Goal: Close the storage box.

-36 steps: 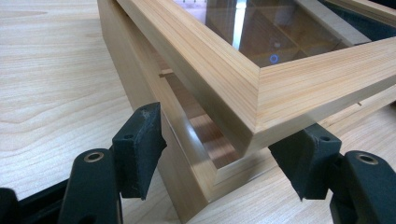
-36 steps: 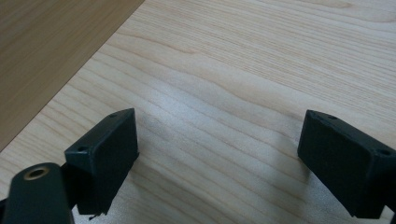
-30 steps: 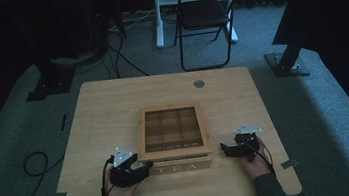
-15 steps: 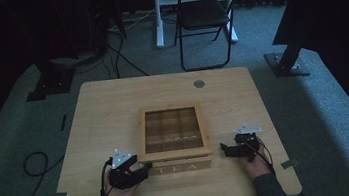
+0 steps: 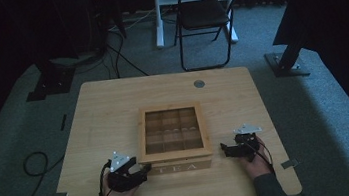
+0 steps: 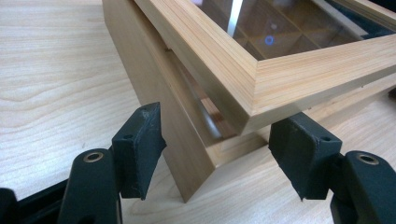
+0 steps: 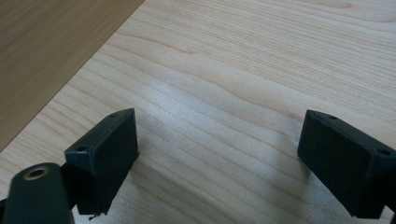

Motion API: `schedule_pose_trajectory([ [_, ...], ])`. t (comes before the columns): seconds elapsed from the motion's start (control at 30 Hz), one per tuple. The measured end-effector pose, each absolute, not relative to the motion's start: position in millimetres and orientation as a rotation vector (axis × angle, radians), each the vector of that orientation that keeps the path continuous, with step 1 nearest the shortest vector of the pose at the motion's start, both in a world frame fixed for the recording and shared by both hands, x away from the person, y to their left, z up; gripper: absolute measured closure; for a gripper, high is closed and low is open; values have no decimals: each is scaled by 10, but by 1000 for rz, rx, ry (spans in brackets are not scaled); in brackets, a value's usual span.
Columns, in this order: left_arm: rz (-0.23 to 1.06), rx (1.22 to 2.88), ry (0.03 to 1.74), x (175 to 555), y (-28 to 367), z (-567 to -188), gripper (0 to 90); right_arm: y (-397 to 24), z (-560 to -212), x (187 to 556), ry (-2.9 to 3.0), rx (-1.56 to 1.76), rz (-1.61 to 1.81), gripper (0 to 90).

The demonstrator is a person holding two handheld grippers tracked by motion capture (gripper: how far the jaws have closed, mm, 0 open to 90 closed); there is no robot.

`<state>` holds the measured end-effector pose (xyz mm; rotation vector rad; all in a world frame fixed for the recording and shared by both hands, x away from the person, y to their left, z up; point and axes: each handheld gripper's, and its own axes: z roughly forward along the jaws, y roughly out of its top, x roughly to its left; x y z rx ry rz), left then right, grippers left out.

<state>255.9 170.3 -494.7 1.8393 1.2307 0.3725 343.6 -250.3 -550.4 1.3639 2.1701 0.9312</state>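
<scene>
Straddling the near-left corner of the wooden tea box, the left claw has its jaws spread, with neither pad pressing the wood. The box sits mid-surface, its glass lid slightly raised. Off to the side, the right claw gapes open over bare wood.

"TEA" printed on front wall of wooden box
</scene>
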Motion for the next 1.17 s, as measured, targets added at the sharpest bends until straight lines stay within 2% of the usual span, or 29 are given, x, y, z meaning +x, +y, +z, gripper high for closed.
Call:
schedule_pose_trajectory([
  [0.47, 367, 1868, 1243, 2471, 1686, -5037, 351, -2502, -5503, 3436, 2170, 1365, 931, 117],
  [0.87, 482, 1745, 1176, 2375, 1779, -4896, 351, -2503, -5504, 3435, 2170, 1365, 931, 118],
  [1.03, 620, 1669, 1148, 2327, 1879, -4797, 350, -2503, -5503, 3436, 2170, 1365, 931, 117],
  [1.17, 672, 1644, 1178, 2354, 1988, -4780, 344, -2503, -5504, 3436, 2170, 1365, 931, 117],
])
